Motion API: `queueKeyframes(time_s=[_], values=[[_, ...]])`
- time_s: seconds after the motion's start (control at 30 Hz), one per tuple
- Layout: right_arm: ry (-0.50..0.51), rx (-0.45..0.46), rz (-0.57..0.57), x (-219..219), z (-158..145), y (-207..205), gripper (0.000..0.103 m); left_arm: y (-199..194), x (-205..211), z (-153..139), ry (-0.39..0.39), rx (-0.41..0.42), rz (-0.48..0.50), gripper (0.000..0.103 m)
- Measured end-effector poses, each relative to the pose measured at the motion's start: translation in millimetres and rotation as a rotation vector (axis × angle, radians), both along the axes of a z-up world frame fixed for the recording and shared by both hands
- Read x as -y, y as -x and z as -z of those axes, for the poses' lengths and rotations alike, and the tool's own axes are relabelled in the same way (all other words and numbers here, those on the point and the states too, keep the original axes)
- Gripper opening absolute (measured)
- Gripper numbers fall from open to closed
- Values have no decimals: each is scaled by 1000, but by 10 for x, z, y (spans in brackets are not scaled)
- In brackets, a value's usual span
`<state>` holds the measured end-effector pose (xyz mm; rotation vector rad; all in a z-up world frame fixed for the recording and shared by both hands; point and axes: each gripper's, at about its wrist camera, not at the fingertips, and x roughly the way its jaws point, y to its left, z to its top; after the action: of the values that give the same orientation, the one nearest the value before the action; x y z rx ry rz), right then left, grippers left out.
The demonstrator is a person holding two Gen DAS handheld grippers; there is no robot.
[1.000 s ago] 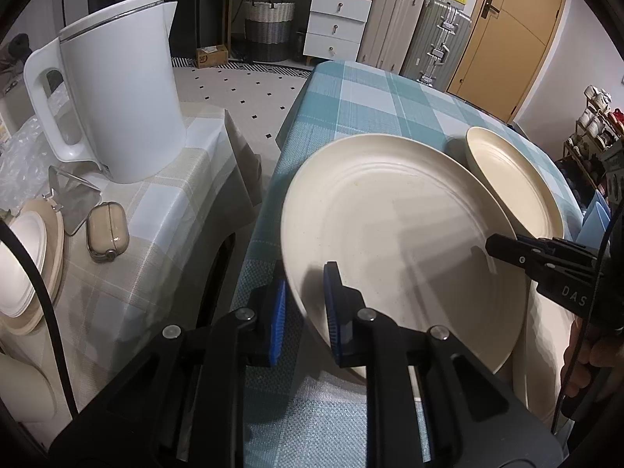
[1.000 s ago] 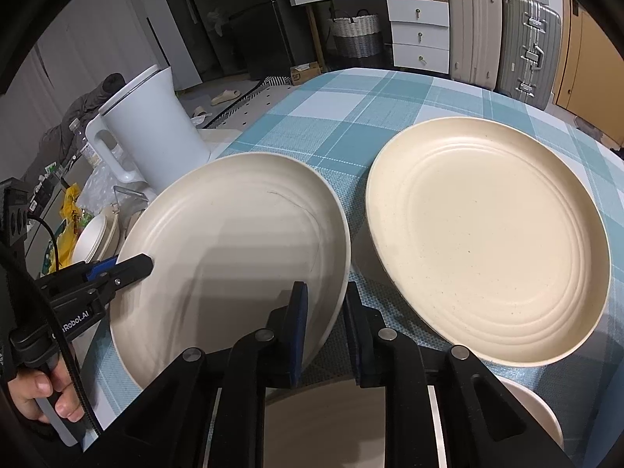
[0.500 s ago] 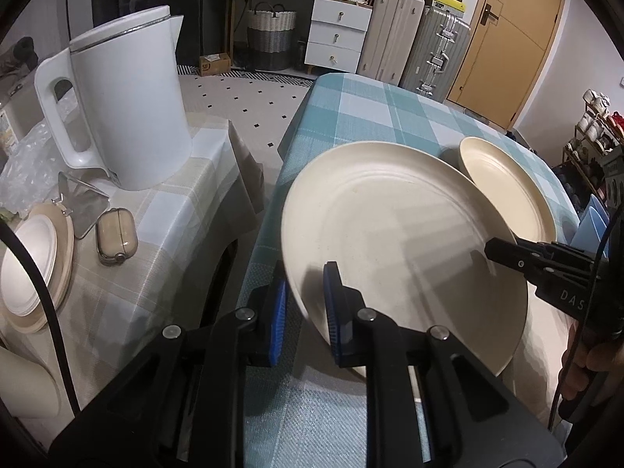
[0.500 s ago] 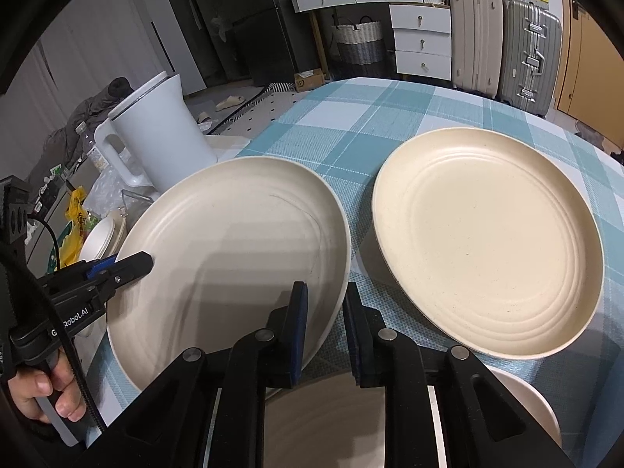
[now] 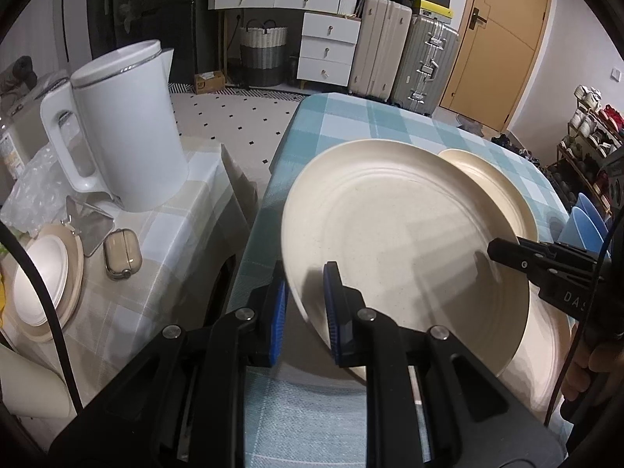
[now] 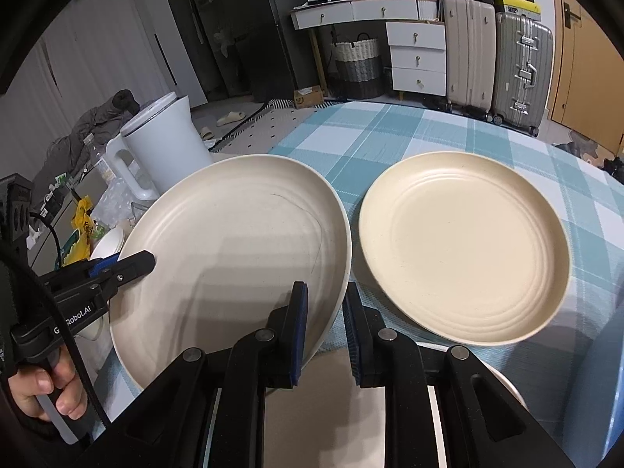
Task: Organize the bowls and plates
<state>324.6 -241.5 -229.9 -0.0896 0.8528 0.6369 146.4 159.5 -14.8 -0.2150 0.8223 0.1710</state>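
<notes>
You've got the big plate point(image 6: 234, 257) pinched at opposite rims, left gripper point(image 5: 304, 312) and right gripper point(image 6: 323, 327) both clamped on it, hovering above the checked table point(image 6: 390, 132). Next, probably stack it onto the second plate point(image 6: 464, 245) alongside, keeping it level.

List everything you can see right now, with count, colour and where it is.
held plate: one, off-white, lifted between both tools
second plate: one, cream, flat on the tablecloth
tablecloth: one, teal and white check, on the table
kettle: one, white, on the beige side table
earbud case: one, tan, near the kettle
suitcases: at least two, beige and silver, far wall
basket: one, white and grey, under the desk
left tool: one, black with blue pads, gripping the held plate's rim
right tool: one, same, gripping the opposite rim
</notes>
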Motion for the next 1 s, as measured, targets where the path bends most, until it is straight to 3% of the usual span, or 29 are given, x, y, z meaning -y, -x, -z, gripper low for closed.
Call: queueKeyframes(time_s=[1.0], values=[[-46,68,98,800,-555,575,19,256,772,-525,-42,63,109,15]])
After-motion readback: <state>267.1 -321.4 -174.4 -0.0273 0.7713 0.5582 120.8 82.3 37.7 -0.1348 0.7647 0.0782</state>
